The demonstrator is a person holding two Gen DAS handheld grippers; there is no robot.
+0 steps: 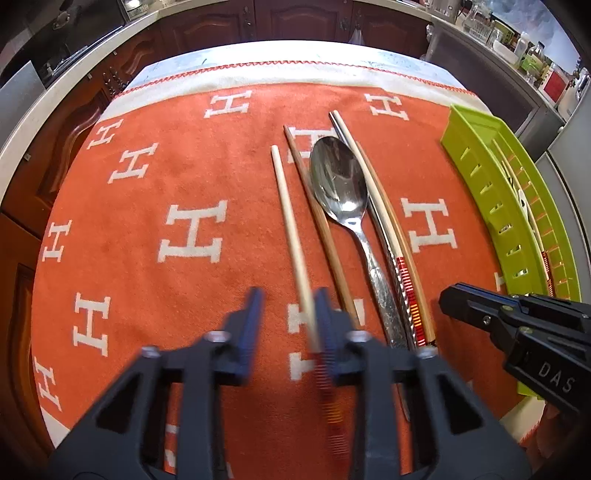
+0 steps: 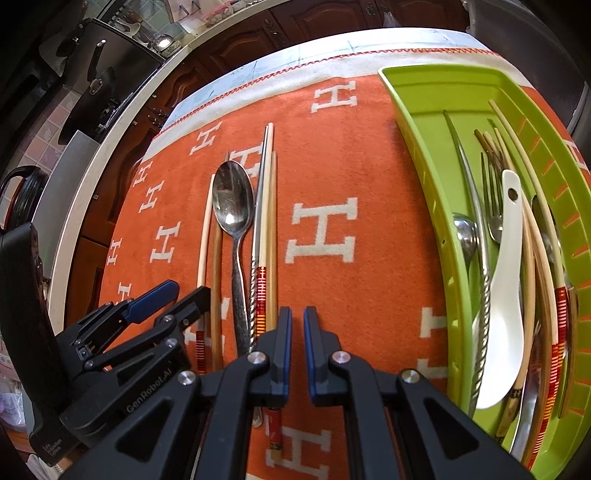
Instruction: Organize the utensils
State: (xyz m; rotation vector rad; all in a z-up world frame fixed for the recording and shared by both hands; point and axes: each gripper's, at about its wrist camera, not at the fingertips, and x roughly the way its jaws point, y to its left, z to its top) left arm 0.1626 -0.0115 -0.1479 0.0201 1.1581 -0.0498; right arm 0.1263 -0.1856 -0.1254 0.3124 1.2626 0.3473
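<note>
On the orange cloth lie a metal spoon (image 1: 341,188) (image 2: 232,206) and several chopsticks. My left gripper (image 1: 290,314) (image 2: 173,295) is open around the leftmost pale chopstick (image 1: 291,229) (image 2: 205,225), which rests against its right finger and looks blurred near the jaws. A brown chopstick (image 1: 317,218) lies beside it, and a pair with red-banded ends (image 1: 391,236) (image 2: 264,229) lies right of the spoon. My right gripper (image 2: 297,332) (image 1: 448,295) is nearly shut and empty, over the cloth right of the utensils. The green tray (image 2: 417,122) (image 1: 476,158) at the right holds several utensils.
A white ceramic spoon (image 2: 506,295), a fork (image 2: 491,192), metal spoons and chopsticks lie in the tray. The cloth (image 1: 147,221) covers a table, with dark wooden cabinets (image 1: 295,18) and a countertop (image 1: 74,70) beyond its far and left edges.
</note>
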